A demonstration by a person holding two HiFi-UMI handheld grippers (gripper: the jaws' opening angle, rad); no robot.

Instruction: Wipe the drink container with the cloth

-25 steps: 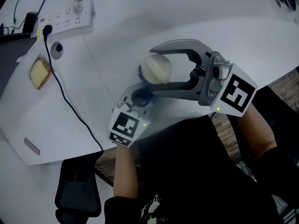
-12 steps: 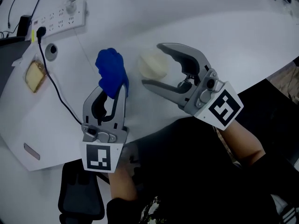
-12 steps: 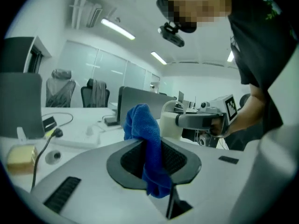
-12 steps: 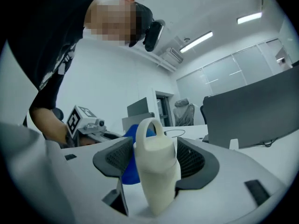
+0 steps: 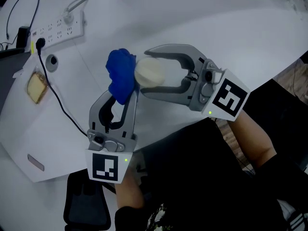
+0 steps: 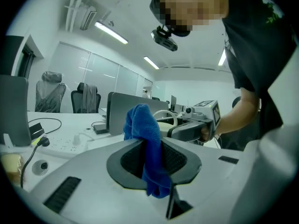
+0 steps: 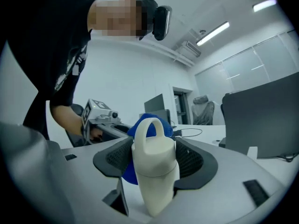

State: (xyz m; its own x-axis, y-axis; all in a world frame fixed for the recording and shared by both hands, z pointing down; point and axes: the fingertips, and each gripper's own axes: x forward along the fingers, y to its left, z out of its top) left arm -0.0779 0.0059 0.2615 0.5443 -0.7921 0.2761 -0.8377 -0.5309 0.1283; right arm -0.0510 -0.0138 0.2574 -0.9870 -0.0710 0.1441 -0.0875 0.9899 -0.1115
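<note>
Head view: above the white tabletop [image 5: 231,28], the left claw [image 5: 126,91] pinches a blue cloth [image 5: 119,73] against the cream drink container [image 5: 151,71], of which only the top shows. Left gripper view: the cloth hangs clamped between the jaws, hiding most of the container. Right gripper view: the right claw [image 7: 154,164] is clamped on the container's body, loop handle upright.

White desks [image 5: 216,28], office chairs [image 6: 86,97], ceiling strip lights [image 6: 111,32].

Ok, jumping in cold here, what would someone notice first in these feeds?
The blue cloth, pinched in the left gripper, stands out sharply against the white table. Right beside it, the right gripper is clamped on the cream drink container with a loop handle, near the table's front edge.
</note>
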